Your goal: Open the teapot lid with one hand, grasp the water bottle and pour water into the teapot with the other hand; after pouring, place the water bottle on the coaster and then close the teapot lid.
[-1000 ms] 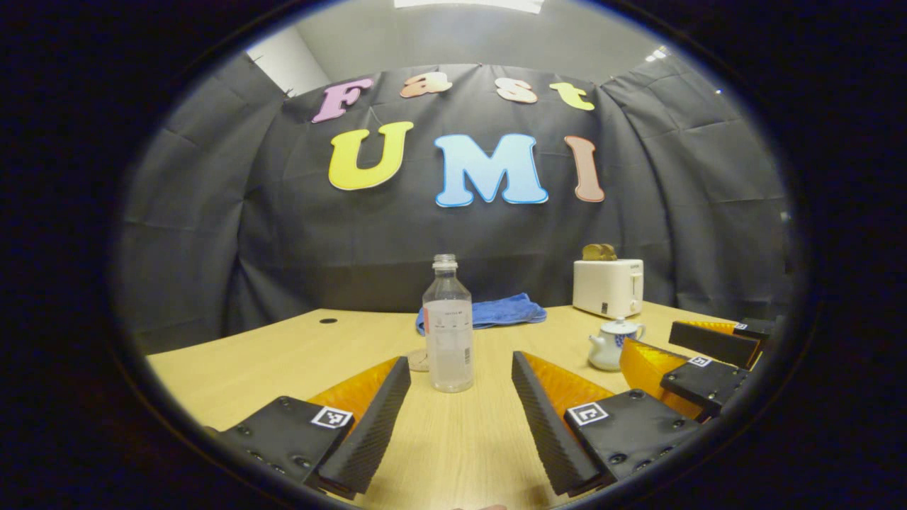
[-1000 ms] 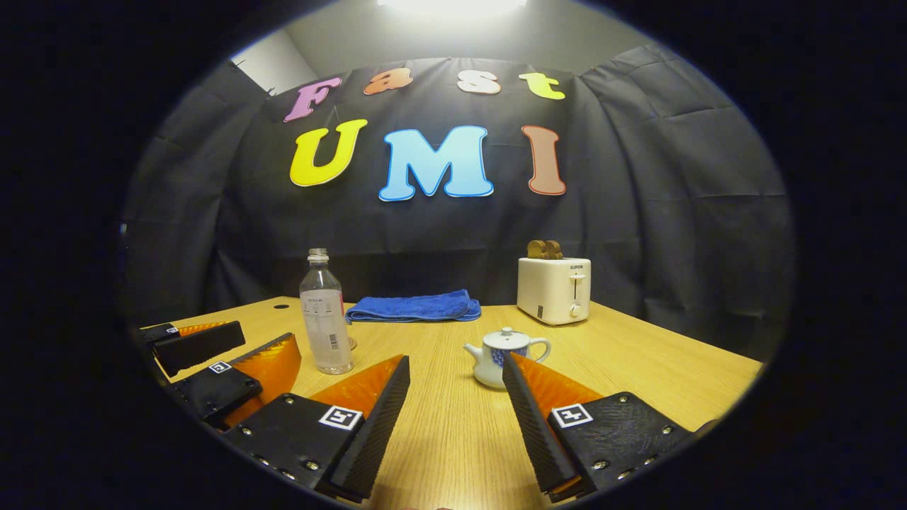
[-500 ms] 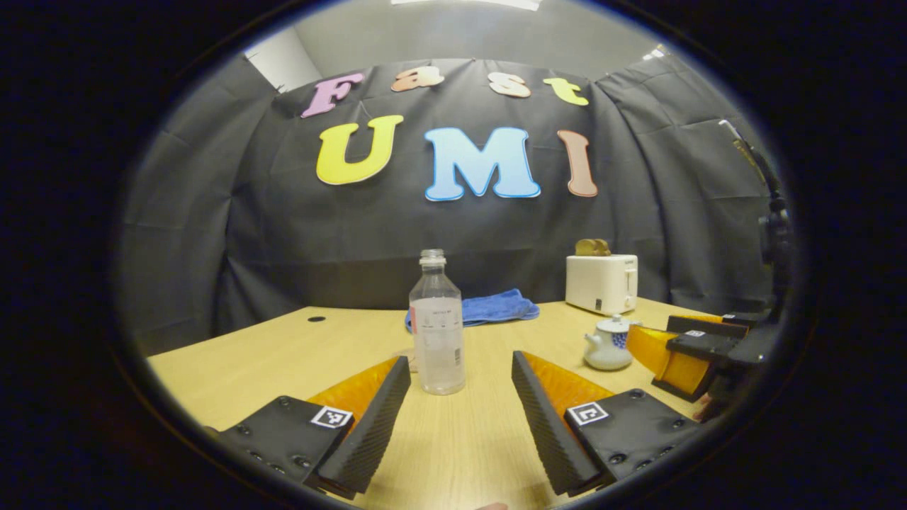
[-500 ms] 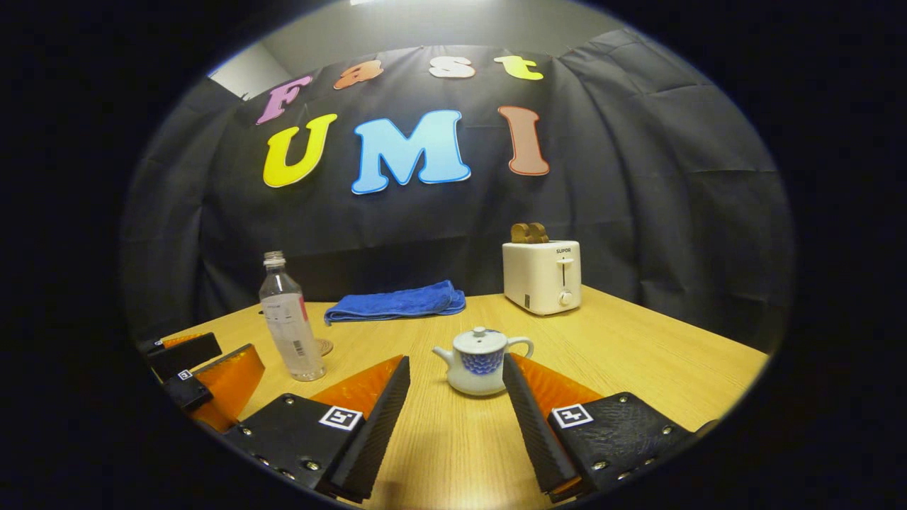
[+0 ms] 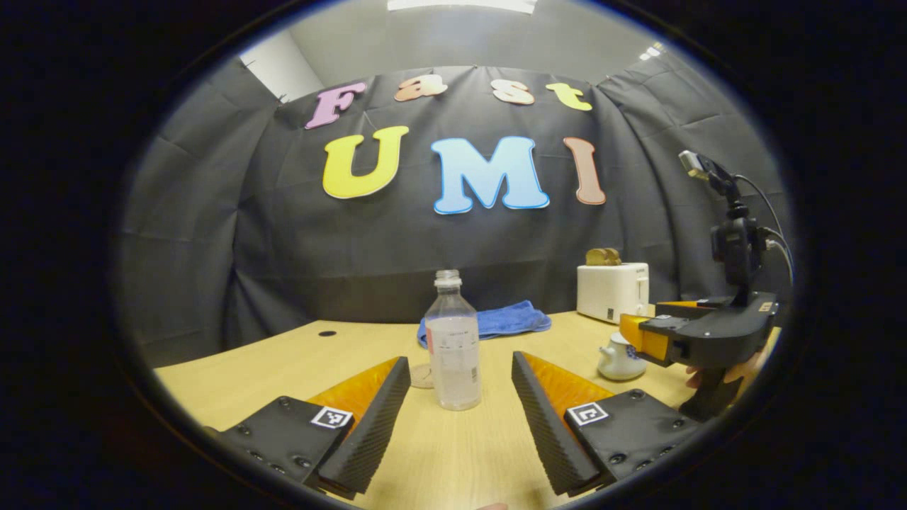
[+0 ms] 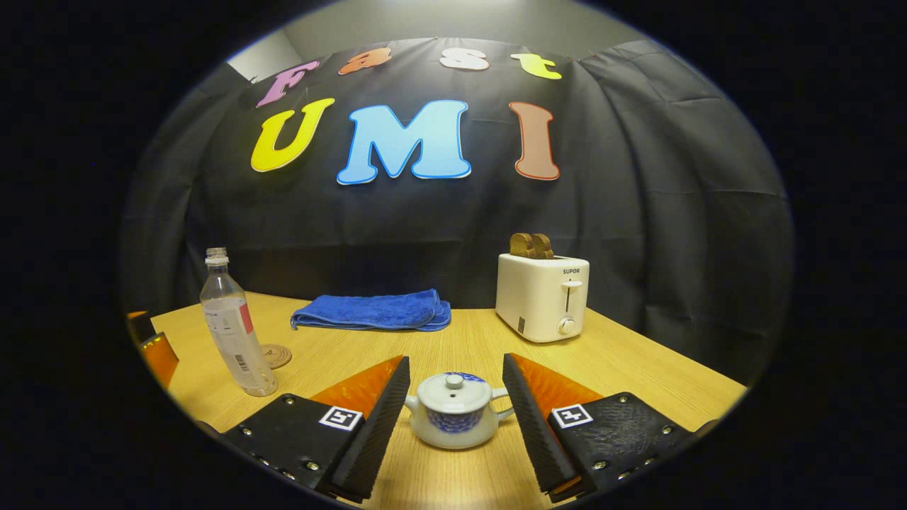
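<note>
Seen in the right gripper view: the teapot [image 6: 453, 411] sitting between the two spread fingers of the right claw [image 6: 453, 432], touched by neither, its lid [image 6: 453, 388] on top and shut. Seen in the left gripper view: the water bottle [image 5: 453, 347] standing up on the desk [image 5: 283, 368], just ahead of the left claw [image 5: 459, 425], whose fingers are spread wide and hold nothing. Also there, far off at the right, the right claw [image 5: 641, 340] held by a hand [image 5: 737, 372], up over the teapot [image 5: 618, 360] and hiding part of it. Half a second ago, the teapot was farther ahead of the right claw; now closer, in the gap. Beside the bottle, a round coaster [image 6: 275, 354], with nothing on it. At the back, a folded blue towel [image 6: 372, 312] and a white toaster [image 6: 542, 297] with bread [image 6: 531, 245] sticking out.
</note>
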Demonstrator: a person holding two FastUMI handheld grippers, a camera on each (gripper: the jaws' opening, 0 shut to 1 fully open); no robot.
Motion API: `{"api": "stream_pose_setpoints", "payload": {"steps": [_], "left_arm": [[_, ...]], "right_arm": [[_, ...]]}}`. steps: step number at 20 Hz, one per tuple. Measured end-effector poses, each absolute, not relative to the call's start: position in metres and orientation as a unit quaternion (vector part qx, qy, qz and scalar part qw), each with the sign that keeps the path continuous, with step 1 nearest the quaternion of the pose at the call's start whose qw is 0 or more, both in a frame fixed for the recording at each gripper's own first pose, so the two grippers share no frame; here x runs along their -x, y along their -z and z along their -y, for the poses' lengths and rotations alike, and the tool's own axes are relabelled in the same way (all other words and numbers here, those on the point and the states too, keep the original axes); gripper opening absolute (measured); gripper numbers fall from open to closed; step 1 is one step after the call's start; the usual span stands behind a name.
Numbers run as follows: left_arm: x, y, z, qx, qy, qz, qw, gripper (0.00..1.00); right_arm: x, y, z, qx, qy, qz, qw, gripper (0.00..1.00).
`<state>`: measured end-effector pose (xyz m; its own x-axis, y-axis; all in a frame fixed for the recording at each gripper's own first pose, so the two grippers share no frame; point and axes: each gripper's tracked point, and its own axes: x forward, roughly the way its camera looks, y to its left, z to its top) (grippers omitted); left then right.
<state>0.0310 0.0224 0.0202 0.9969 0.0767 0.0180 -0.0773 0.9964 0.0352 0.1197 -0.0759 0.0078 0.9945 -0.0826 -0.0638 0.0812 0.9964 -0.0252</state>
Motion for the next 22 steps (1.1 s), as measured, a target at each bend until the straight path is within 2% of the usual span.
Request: {"api": "stream_pose_setpoints", "payload": {"steps": [7, 9, 10, 12, 13, 14, 17, 18, 22], "left_arm": [[-0.039, -0.016, -0.030, -0.017, -0.040, 0.001, 0.999, 1.00], [-0.040, -0.014, -0.032, -0.013, -0.040, -0.002, 0.999, 1.00], [-0.040, -0.014, -0.033, -0.013, -0.042, -0.001, 0.999, 1.00], [-0.044, -0.015, -0.034, -0.012, -0.041, -0.003, 0.999, 1.00], [-0.044, -0.015, -0.033, -0.011, -0.040, -0.005, 0.999, 1.00], [-0.044, -0.013, -0.034, -0.010, -0.040, -0.006, 0.999, 1.00], [-0.046, -0.011, -0.032, -0.002, -0.035, -0.009, 0.999, 1.00], [-0.048, -0.010, -0.031, -0.001, -0.033, -0.010, 0.999, 1.00], [-0.054, -0.008, -0.030, 0.005, -0.029, -0.009, 1.000, 1.00]], "right_arm": [[-0.140, -0.003, 0.079, 0.010, 0.045, -0.040, 0.998, 0.81], [-0.139, 0.003, 0.082, 0.013, 0.051, -0.056, 0.997, 0.50], [-0.142, 0.008, 0.082, 0.013, 0.047, -0.063, 0.997, 0.41], [-0.144, 0.005, 0.085, 0.021, 0.042, -0.059, 0.997, 0.41], [-0.170, 0.021, 0.091, 0.019, 0.049, -0.063, 0.997, 0.27], [-0.144, 0.008, 0.083, 0.024, 0.049, -0.064, 0.996, 0.12], [-0.141, 0.005, 0.083, 0.022, 0.048, -0.060, 0.997, 0.12], [-0.142, 0.006, 0.083, 0.023, 0.048, -0.060, 0.997, 0.03], [-0.138, -0.009, 0.079, 0.021, 0.041, -0.040, 0.998, 0.03]]}}
